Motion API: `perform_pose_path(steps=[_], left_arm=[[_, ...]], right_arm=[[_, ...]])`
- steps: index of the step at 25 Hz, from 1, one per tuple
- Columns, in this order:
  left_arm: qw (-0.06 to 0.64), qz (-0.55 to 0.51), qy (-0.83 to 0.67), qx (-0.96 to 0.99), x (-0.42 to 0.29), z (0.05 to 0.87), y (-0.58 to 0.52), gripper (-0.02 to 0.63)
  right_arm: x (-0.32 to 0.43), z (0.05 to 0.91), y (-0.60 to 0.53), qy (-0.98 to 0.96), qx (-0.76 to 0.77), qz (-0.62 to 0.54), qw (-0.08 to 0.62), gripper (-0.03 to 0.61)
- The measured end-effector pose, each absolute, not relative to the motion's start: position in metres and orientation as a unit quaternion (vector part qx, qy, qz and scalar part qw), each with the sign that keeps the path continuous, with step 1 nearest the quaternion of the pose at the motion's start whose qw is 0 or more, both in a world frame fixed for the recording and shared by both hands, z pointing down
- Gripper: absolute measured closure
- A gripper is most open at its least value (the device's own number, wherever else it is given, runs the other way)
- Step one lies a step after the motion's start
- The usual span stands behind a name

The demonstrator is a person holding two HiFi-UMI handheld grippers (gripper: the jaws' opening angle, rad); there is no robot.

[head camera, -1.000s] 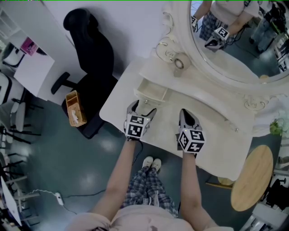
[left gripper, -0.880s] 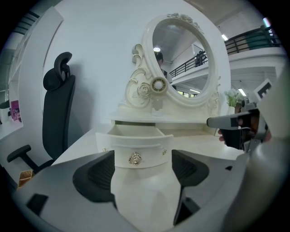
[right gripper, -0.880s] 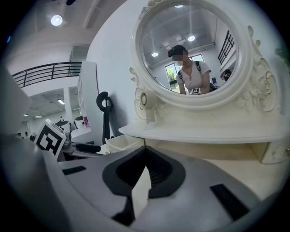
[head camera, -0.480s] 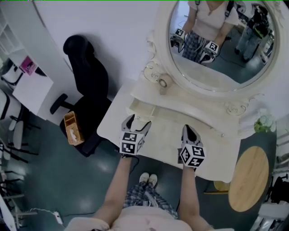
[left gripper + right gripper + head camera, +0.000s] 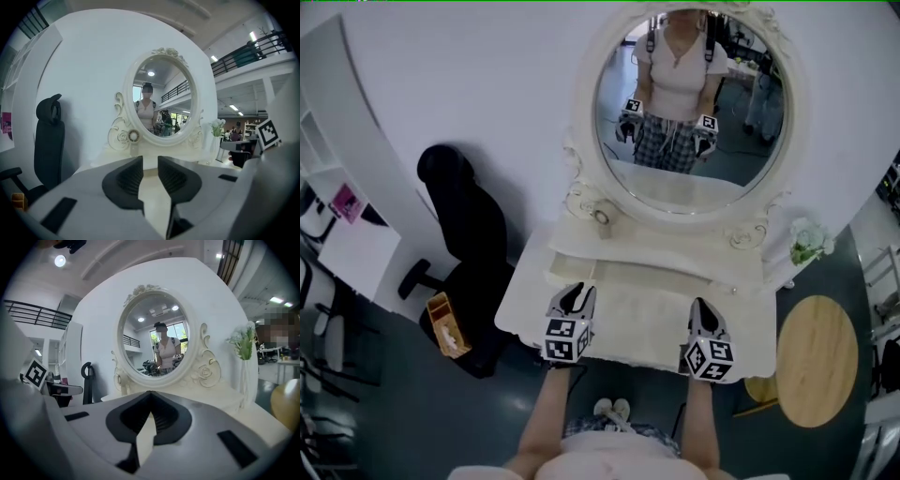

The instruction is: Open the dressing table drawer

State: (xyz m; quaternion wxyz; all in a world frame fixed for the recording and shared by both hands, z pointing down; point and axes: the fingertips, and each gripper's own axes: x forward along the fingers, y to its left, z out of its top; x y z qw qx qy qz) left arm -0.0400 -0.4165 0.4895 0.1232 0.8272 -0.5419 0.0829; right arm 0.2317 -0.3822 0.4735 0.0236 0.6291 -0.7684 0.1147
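Drawer – small, set in the left end of the raised tier that runs along the table's back edge, under the mirror. In the head view it seems to stand out a little toward the front edge with a pale inside showing. It is too small there to be sure how far.

Left gripper: over the front edge, left of middle, pointing at the tier. In its own view the jaws are closing, with a narrow gap between the pads. Only bare tabletop shows through the gap, so it grips nothing.

Right gripper: over the front edge toward the right corner, well apart from the drawer. In its own view the jaw tips meet – clenched and empty.

Key relation:
- The drawer lies straight ahead of the left jaws, toward the back edge and, judging by the left gripper view, somewhat below their line.
- Its long axis runs across, parallel to the back edge, so any pull comes toward the front edge.
- The left hand is plainly the nearer one. The right would have to cross over.

Judgement: if the drawer is out as it seems, the task is at or near its end. If not, the left jaws must spread again before they reach the front.

Chair stands off the table's left edge, clear of the work.
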Motion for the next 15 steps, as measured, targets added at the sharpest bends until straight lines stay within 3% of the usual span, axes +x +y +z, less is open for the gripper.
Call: perform_pose_path(steps=[4, 15], left_arm=[[0.093, 0.073, -0.540, 0.833, -0.034, 0.474, -0.411, 0.586], [0.060, 0.046, -0.513, 0.855, -0.021, 0.456, -0.402, 0.588]], right_arm=[[0.250, 0.459, -0.365, -0.761, 0.641, 0.094, 0.008, 0.565], [0.279, 0.439, -0.344, -0.753, 0.655, 0.058, -0.024, 0.565]])
